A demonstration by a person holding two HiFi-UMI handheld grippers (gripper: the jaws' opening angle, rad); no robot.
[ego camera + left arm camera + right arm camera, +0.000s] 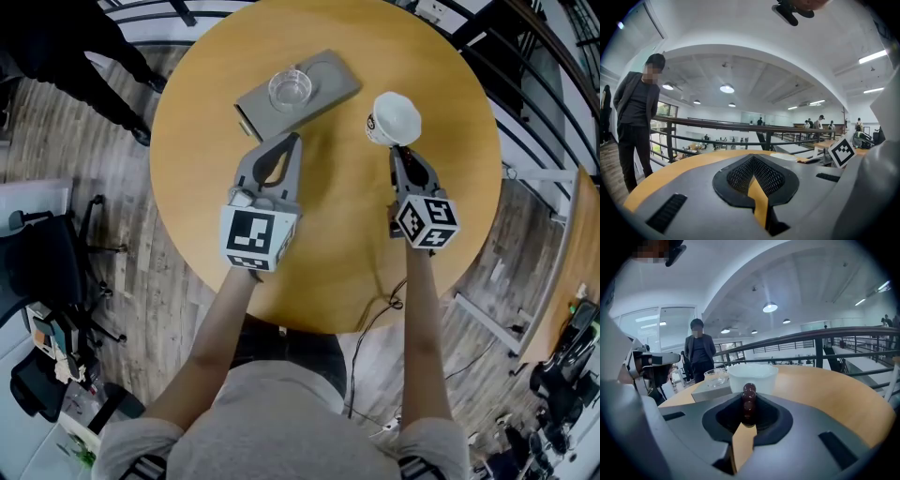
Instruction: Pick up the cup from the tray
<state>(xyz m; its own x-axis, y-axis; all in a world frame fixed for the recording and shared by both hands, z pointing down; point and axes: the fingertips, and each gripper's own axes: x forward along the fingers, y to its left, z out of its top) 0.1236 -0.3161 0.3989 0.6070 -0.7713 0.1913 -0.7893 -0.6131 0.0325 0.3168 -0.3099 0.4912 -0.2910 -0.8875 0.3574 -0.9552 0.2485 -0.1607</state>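
A white cup (397,114) sits off the tray, to its right, over the round wooden table (375,244). My right gripper (398,150) is shut on the cup's dark red beaded handle (749,399); in the right gripper view the cup (752,376) stands just past the jaws. The grey tray (333,73) lies at the far middle of the table and holds a clear glass bowl (290,89). My left gripper (292,139) is shut with nothing in it, its tips at the tray's near edge. In the left gripper view the left gripper (752,161) has its jaws together.
A person in dark clothes (637,117) stands beyond the table's far left edge, next to a railing (740,127). A black chair (47,262) stands on the floor to the left. A cable (384,305) hangs off the table's near edge.
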